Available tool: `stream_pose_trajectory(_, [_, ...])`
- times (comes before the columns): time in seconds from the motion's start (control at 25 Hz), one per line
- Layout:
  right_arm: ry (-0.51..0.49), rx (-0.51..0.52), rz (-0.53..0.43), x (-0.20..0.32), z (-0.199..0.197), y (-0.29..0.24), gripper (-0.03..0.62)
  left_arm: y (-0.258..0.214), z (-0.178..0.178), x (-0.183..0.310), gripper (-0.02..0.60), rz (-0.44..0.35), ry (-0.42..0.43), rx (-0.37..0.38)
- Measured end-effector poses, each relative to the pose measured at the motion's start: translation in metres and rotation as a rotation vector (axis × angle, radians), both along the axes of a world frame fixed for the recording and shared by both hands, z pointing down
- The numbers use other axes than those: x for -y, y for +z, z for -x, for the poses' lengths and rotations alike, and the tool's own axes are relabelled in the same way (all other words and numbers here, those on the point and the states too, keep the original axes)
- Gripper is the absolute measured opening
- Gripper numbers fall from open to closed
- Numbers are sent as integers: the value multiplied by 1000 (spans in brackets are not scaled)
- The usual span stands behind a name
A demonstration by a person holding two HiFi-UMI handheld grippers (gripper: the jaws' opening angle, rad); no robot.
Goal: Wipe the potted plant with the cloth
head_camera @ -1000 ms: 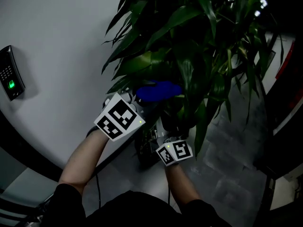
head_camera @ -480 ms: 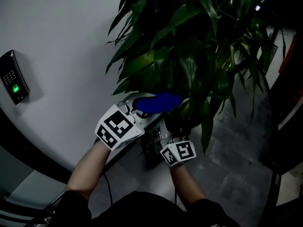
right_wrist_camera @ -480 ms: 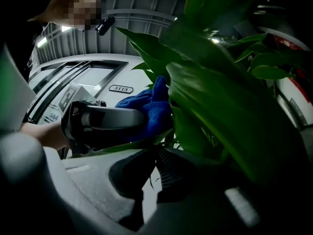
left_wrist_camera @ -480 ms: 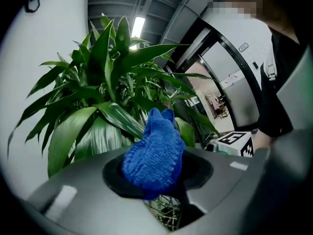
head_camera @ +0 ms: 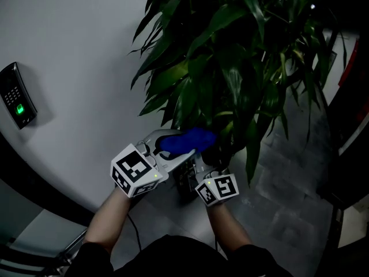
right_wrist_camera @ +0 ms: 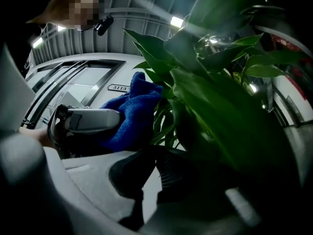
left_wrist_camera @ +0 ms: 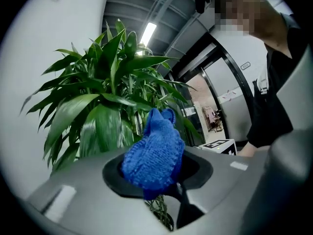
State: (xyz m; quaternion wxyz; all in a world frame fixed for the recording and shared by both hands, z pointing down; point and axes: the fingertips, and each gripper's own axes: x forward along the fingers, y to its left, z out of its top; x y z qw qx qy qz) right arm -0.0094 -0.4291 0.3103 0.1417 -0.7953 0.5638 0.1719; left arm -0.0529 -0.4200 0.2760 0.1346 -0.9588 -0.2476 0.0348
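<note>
Jaws of the left gripper (left_wrist_camera: 159,177) clench the bunched blue cloth (left_wrist_camera: 152,153), soft, light and knitted; the right gripper (right_wrist_camera: 156,180) seems pinched on a broad leaf (right_wrist_camera: 220,126) of the potted plant (head_camera: 230,68), just beside the cloth; leaves look thin and bendy, best steadied low and wiped gently tipward.

The cloth (head_camera: 185,141), in the left tool (head_camera: 183,150), lies left of the right tool (head_camera: 211,156), under the plant (head_camera: 230,56).
</note>
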Motion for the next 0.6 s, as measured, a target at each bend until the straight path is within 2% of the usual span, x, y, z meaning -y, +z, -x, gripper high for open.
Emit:
stream_pose_trajectory(0.12, [7,9,2,-4,3,3,3,8,9,-4,155,25,16,8])
stream_pose_trajectory(0.6, [26,33,48,-13,23,26,3,49,40,-6,155,218,46,77])
